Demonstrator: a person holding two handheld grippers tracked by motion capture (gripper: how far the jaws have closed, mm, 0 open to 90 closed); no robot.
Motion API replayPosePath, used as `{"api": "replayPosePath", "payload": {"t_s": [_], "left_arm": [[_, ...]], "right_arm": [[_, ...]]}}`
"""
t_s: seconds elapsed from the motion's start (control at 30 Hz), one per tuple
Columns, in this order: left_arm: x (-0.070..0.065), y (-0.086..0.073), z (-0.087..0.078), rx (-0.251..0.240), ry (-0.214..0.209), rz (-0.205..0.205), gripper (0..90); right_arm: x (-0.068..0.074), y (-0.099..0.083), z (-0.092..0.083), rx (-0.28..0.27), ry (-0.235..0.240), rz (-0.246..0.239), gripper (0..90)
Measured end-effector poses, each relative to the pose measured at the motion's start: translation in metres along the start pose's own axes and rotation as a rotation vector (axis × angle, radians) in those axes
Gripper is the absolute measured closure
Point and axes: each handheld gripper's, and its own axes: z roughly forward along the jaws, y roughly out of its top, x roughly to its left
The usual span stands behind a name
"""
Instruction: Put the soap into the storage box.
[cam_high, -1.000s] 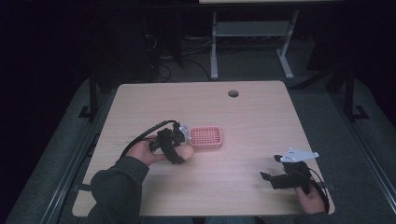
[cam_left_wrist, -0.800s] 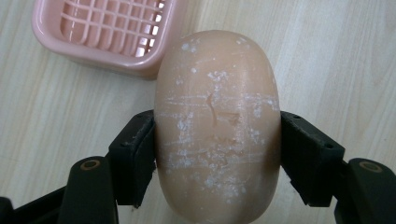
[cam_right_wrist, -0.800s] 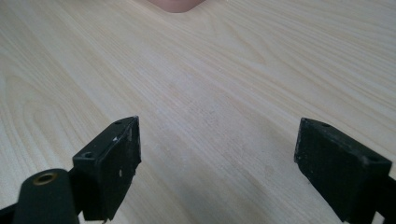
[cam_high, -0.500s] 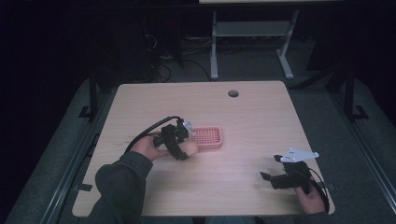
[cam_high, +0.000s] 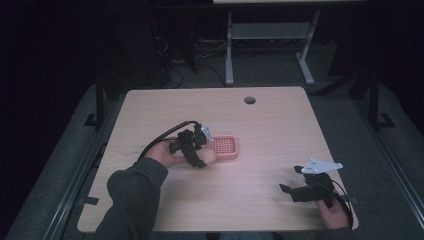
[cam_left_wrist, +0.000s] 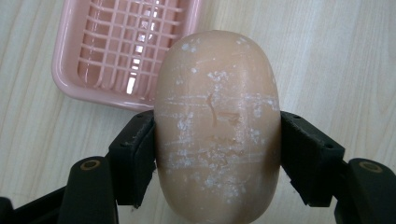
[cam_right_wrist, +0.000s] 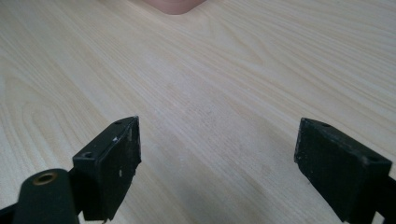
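The high view takes in the whole wooden table (cam_high: 260, 125) on dark flooring, with a metal stand (cam_high: 270, 35) behind it. The left gripper view adds close detail: a pink slatted soap dish (cam_left_wrist: 116, 51) and a peach oval soap bar (cam_left_wrist: 217, 121), streaked with white flecks, pinched by the left gripper (cam_left_wrist: 217, 158) just beside the dish. The right gripper (cam_right_wrist: 217, 163) hangs spread over bare wood.

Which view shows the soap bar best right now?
The left gripper view: the soap bar sits close up, pinched between the left gripper pads, near the pink soap dish. The high view gives a small peach shape by the hand.
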Motion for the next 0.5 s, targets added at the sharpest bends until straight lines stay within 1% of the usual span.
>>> {"api": "replayPosePath", "payload": {"t_s": [0.13,0.33,0.37,0.4,0.47,0.5], "left_arm": [[0.003,0.003,0.001,0.017,0.000,0.005,32.3],[0.006,0.011,0.002,0.014,-0.001,0.011,32.3],[0.006,0.013,0.002,0.011,-0.011,0.002,32.3],[0.007,0.014,0.003,0.014,-0.007,0.014,32.3],[0.009,0.016,0.003,0.016,-0.006,0.011,32.3],[0.010,0.018,0.002,0.016,-0.003,0.020,32.2]], "right_arm": [[0.000,0.000,0.000,-0.002,0.000,0.005,14.1],[-0.001,0.000,0.000,0.002,0.002,0.002,14.1],[-0.002,0.000,0.000,0.002,0.003,0.002,14.1],[-0.002,-0.001,0.000,0.002,0.004,0.002,14.1],[-0.002,-0.001,0.000,0.002,0.003,0.002,14.1],[-0.002,-0.001,0.000,0.001,0.004,0.002,14.1]]}}
